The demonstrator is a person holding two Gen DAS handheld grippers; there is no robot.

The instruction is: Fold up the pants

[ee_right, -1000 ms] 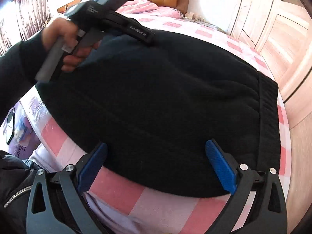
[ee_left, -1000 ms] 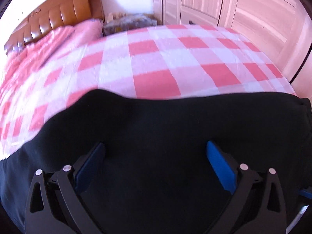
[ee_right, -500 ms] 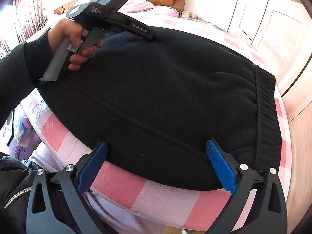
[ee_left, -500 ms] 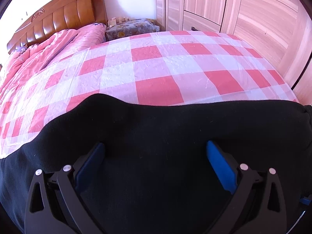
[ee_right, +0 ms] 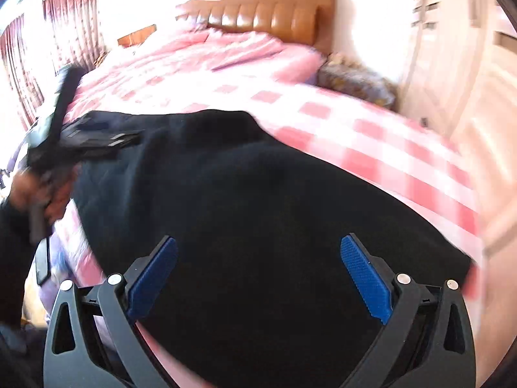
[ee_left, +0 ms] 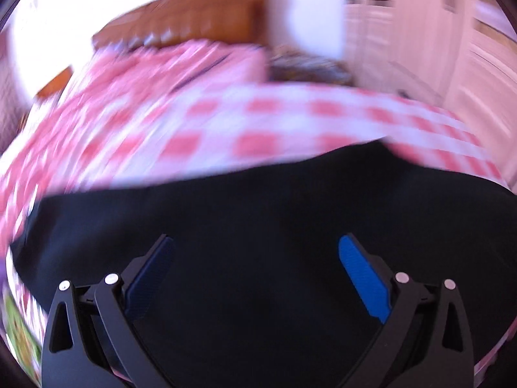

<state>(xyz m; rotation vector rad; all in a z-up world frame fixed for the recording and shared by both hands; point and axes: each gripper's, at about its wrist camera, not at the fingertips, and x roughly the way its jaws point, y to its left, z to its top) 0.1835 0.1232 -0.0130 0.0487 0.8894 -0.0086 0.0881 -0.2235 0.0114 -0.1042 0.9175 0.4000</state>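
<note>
Jaws spread wide on both grippers, black pants [ee_right: 258, 226] on checked bedspread [ee_right: 387, 142]

Each claw, the left gripper [ee_left: 255, 258] and the right gripper [ee_right: 258, 258], is a black frame of two angled arms with triangular cut-outs near the base. A pair of round silver screws [ee_right: 404, 278] sits on each arm, just behind the blue ribbed pads [ee_right: 365, 279] that line the inner faces. Off to the right claw's left, a blurred hand [ee_right: 35, 190] in a dark sleeve [ee_right: 13, 258] grips a grey handle.
</note>
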